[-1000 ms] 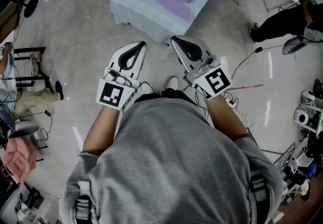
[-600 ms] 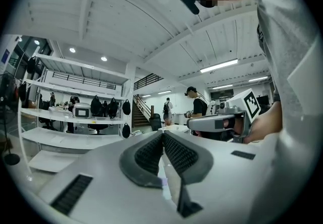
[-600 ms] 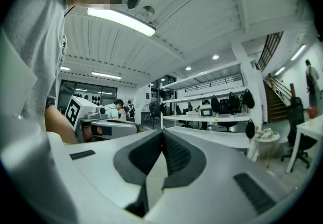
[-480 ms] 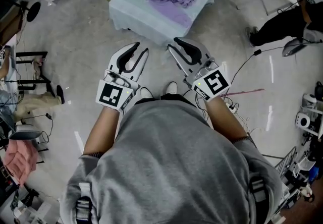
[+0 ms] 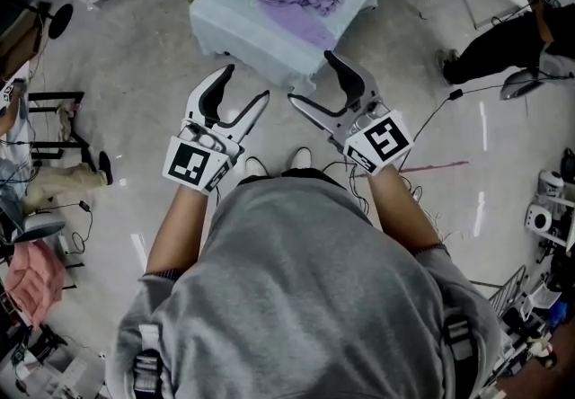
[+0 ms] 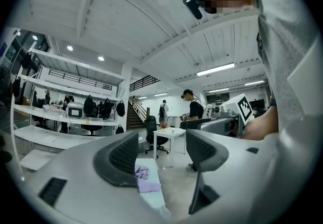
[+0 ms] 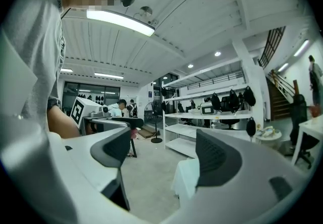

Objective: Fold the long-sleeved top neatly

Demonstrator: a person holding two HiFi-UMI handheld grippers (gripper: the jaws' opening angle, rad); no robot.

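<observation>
Purple top (image 5: 301,6) beyond left gripper (image 5: 248,83), right gripper (image 5: 309,76); jaws opening, empty.

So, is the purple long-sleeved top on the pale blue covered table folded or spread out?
Neither: the purple long-sleeved top lies bunched and wrinkled, no neat edges, on the pale blue covered table.

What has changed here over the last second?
The left gripper and right gripper were shut; now their jaws are opening wide with nothing between them, and both have edged toward the table. The purple top stays crumpled on it, untouched.
</observation>
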